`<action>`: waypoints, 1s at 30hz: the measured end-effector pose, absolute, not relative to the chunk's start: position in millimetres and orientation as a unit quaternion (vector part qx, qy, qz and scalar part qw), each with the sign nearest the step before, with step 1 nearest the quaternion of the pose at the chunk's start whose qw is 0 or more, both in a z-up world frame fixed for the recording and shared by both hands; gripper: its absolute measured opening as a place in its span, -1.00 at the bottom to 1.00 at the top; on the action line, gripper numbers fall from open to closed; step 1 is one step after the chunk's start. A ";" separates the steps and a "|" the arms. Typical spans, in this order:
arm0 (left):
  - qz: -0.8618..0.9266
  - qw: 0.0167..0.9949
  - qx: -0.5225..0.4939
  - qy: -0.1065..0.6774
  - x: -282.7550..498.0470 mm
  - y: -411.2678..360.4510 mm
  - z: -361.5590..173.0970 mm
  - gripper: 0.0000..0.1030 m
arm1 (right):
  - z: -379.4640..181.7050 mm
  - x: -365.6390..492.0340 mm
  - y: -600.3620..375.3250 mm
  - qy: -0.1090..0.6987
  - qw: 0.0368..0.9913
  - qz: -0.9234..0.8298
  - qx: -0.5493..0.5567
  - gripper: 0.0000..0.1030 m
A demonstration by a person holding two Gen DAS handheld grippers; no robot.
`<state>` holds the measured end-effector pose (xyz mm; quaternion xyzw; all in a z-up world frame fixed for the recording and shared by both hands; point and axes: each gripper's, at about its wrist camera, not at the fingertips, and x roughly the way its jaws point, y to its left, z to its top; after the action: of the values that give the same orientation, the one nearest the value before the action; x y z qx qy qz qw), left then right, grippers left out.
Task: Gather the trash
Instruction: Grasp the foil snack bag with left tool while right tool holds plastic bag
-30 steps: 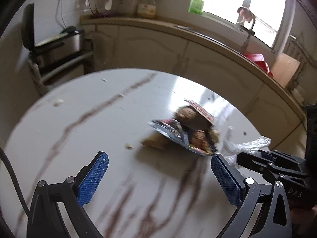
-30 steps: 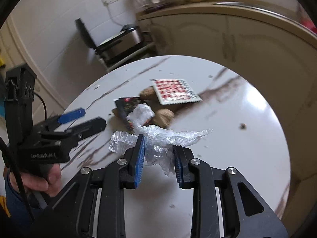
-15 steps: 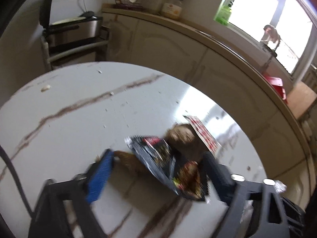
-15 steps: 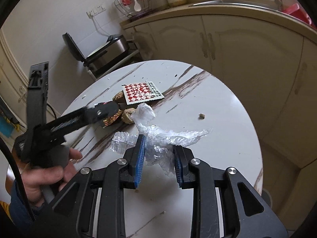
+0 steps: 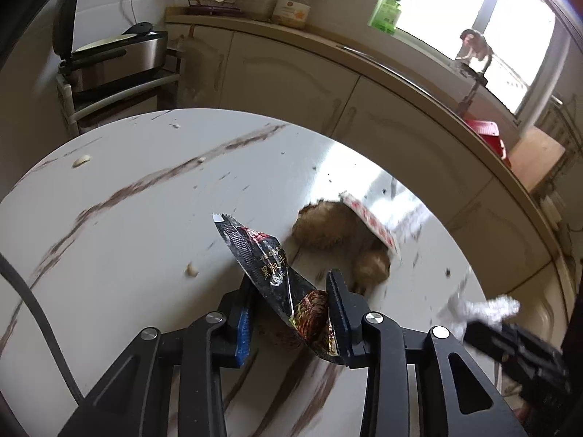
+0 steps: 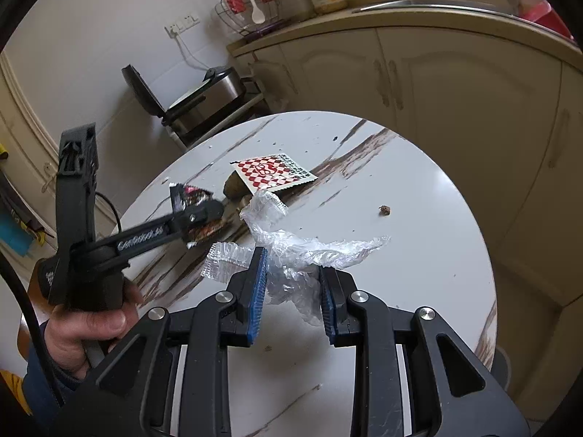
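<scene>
On the round white marbled table (image 5: 120,225), my left gripper (image 5: 291,291) has its jaws closing, and both pads touch a black snack wrapper (image 5: 266,258) that stands up between them. From the right wrist view the left gripper (image 6: 202,215) pinches that wrapper (image 6: 189,196), with a hand on its handle. My right gripper (image 6: 291,280) is shut on crumpled clear plastic (image 6: 302,251) just above the table (image 6: 419,255). A red-and-white checked packet (image 6: 271,173) leans on brown lumps (image 5: 324,225) beyond both grippers.
Small crumbs dot the table (image 6: 384,210), and a pale scrap (image 5: 192,270) lies left of the wrapper. Cream cabinets (image 6: 437,83) curve round the far side. An open-lidded steel appliance (image 5: 113,58) sits on a rack at the back left.
The left gripper moved forward over the black wrapper and its wide jaws closed in on it; the wrapper now stands up between them. The right gripper kept its hold on the plastic.
</scene>
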<state>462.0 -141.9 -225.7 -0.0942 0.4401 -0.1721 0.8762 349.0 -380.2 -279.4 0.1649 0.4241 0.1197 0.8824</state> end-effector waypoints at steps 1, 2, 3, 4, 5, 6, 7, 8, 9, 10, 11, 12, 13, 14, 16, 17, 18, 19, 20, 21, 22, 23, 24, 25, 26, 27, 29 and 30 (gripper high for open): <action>-0.174 0.876 -0.092 0.441 455.8 -135.8 -223.4 -0.39 | -278.2 347.5 -378.7 0.423 0.883 0.120 0.165 -0.52; -0.176 0.875 -0.091 0.441 448.9 -132.3 -222.4 -0.40 | -277.1 346.4 -377.9 0.423 0.883 0.120 0.166 -0.52; -0.178 0.876 -0.088 0.440 441.0 -127.9 -220.1 -0.42 | -275.7 344.1 -377.2 0.421 0.883 0.121 0.168 -0.52; -0.178 0.877 -0.084 0.439 434.3 -124.8 -217.0 -0.42 | -274.6 342.1 -376.6 0.420 0.883 0.122 0.169 -0.52; -0.178 0.879 -0.078 0.436 427.3 -121.3 -214.3 -0.44 | -273.9 340.7 -376.1 0.419 0.883 0.122 0.171 -0.52; -0.179 0.880 -0.073 0.434 419.0 -117.1 -210.7 -0.45 | -273.2 338.4 -375.3 0.419 0.883 0.123 0.172 -0.52; -0.181 0.880 -0.070 0.432 414.4 -115.1 -208.5 -0.46 | -272.6 336.5 -374.7 0.418 0.883 0.123 0.173 -0.52; -0.184 0.881 -0.067 0.431 407.8 -112.4 -206.1 -0.47 | -272.0 333.5 -373.7 0.418 0.883 0.124 0.175 -0.52; -0.186 0.882 -0.062 0.429 401.5 -109.9 -204.4 -0.50 | -271.6 332.0 -373.1 0.417 0.883 0.124 0.175 -0.52; -0.189 0.881 -0.058 0.430 396.4 -107.3 -203.6 -0.52 | -270.8 330.3 -371.8 0.417 0.883 0.125 0.176 -0.52; -0.191 0.880 -0.057 0.431 393.8 -106.2 -203.7 -0.58 | -269.8 327.9 -370.5 0.416 0.883 0.126 0.176 -0.52; -0.193 0.878 -0.057 0.435 389.9 -103.9 -204.9 -0.61 | -268.5 325.2 -368.7 0.415 0.884 0.127 0.175 -0.52; -0.195 0.875 -0.061 0.438 386.3 -100.8 -206.3 -0.62 | -267.6 323.3 -368.0 0.414 0.884 0.128 0.175 -0.52; -0.199 0.873 -0.066 0.441 383.6 -97.6 -206.9 -0.63 | -266.8 320.5 -366.7 0.414 0.884 0.129 0.175 -0.52; -0.203 0.873 -0.070 0.438 379.2 -93.2 -204.7 -0.65 | -266.4 317.4 -365.3 0.414 0.884 0.131 0.176 -0.52; -0.202 0.874 -0.067 0.436 377.8 -93.9 -203.9 -0.66 | -266.3 314.5 -364.3 0.413 0.883 0.132 0.177 -0.52; -0.202 0.874 -0.066 0.436 377.2 -93.3 -204.8 -0.66 | -266.2 312.6 -363.5 0.413 0.883 0.133 0.177 -0.52; -0.202 0.875 -0.063 0.436 375.5 -93.7 -203.5 -0.67 | -266.2 310.5 -362.8 0.414 0.883 0.134 0.178 -0.52; -0.203 0.875 -0.061 0.435 374.0 -95.2 -202.5 -0.68 | -266.1 308.5 -362.4 0.413 0.883 0.135 0.178 -0.52; -0.206 0.877 -0.056 0.431 369.6 -96.6 -199.1 -0.68 | -266.1 306.5 -362.1 0.413 0.883 0.135 0.178 -0.52; -0.209 0.878 -0.051 0.427 366.1 -99.0 -196.4 -0.68 | -265.8 304.3 -362.4 0.413 0.883 0.135 0.179 -0.52; -0.211 0.879 -0.047 0.425 365.3 -101.9 -195.0 -0.69 | -265.5 302.2 -363.2 0.412 0.883 0.135 0.180 -0.52; -0.214 0.881 -0.041 0.420 360.8 -104.7 -191.9 -0.69 | -264.8 300.5 -364.2 0.411 0.883 0.135 0.181 -0.52; -0.216 0.882 -0.037 0.417 357.5 -107.5 -190.2 -0.69 | -264.3 298.8 -365.6 0.410 0.884 0.134 0.182 -0.52; -0.218 0.884 -0.033 0.413 352.9 -110.3 -187.9 -0.69 | -263.6 296.7 -367.5 0.408 0.884 0.133 0.183 -0.52; -0.220 0.887 -0.025 0.406 346.8 -113.2 -184.1 -0.69 | -262.7 295.7 -369.6 0.407 0.885 0.133 0.184 -0.52; -0.224 0.890 -0.013 0.396 337.5 -117.3 -179.1 -0.70 | -261.7 291.7 -372.8 0.404 0.885 0.132 0.188 -0.52; -0.228 0.892 -0.007 0.391 331.4 -120.3 -175.3 -0.70 | -261.5 289.7 -375.2 0.403 0.885 0.132 0.191 -0.52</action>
<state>331.4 -120.3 -175.3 -0.0070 0.3914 -0.2278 0.8915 289.7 -375.2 -261.5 0.1906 0.4029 0.1316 0.8855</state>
